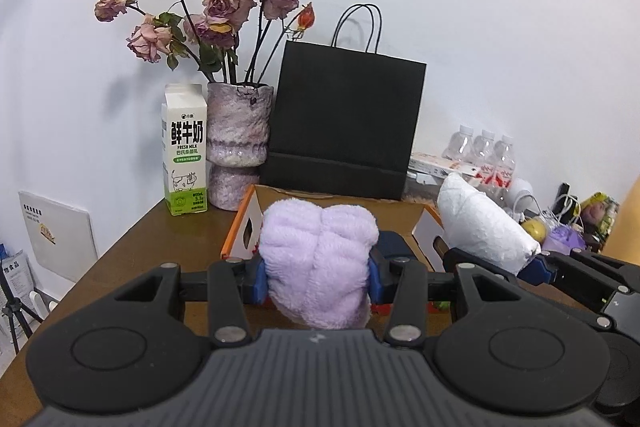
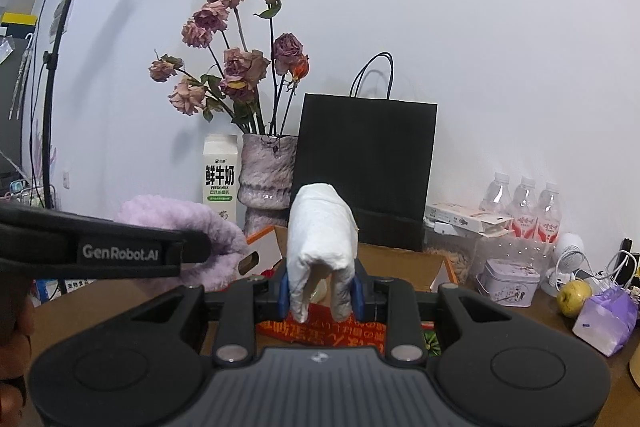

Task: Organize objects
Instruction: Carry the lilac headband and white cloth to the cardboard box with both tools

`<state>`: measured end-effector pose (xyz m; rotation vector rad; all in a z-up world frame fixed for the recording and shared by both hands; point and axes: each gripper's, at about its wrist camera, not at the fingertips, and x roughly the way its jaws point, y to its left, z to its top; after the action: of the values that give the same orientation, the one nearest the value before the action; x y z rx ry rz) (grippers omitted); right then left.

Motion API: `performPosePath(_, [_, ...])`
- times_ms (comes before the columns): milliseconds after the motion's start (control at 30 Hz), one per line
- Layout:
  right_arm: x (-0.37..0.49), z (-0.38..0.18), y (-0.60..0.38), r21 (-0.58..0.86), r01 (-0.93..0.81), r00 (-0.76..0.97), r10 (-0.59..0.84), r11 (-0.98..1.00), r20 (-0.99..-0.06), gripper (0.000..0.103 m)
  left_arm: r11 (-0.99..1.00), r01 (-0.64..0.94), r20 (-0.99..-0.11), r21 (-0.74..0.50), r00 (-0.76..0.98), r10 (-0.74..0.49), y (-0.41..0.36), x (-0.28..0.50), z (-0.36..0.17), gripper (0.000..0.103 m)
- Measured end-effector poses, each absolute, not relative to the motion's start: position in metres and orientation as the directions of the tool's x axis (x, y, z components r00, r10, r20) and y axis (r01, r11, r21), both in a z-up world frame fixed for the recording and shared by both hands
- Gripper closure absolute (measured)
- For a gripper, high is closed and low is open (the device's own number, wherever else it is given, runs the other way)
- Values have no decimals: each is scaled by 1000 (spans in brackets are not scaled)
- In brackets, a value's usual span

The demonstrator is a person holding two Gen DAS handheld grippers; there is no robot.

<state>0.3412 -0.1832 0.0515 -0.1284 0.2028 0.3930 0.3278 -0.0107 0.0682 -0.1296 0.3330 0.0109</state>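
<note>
Towels over the box

Box [image 1: 400,217] sits open on the table [image 1: 132,247], just ahead and below both grippers. Left gripper [image 1: 316,277] squeezes the purple towel [image 1: 316,255]. Right gripper [image 2: 320,293] squeezes the white towel [image 2: 320,227], standing tall. Both hang equally near.

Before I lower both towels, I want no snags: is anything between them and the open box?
Nothing visible blocks either. The purple towel in the left claw and the white towel in the right claw hang at the box's near edge; the black bag stands behind it.
</note>
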Motion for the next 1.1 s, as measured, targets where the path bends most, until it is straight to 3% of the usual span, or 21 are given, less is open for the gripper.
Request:
performPosePath(733, [442, 55, -176, 22, -315, 929, 312, 949, -200, 76, 983, -83, -264, -167, 964, 37, -3, 415, 83, 58])
performPosePath(1100, [486, 44, -176, 22, -303, 924, 299, 953, -240, 76, 983, -112, -292, -147, 954, 65, 1, 460, 74, 58])
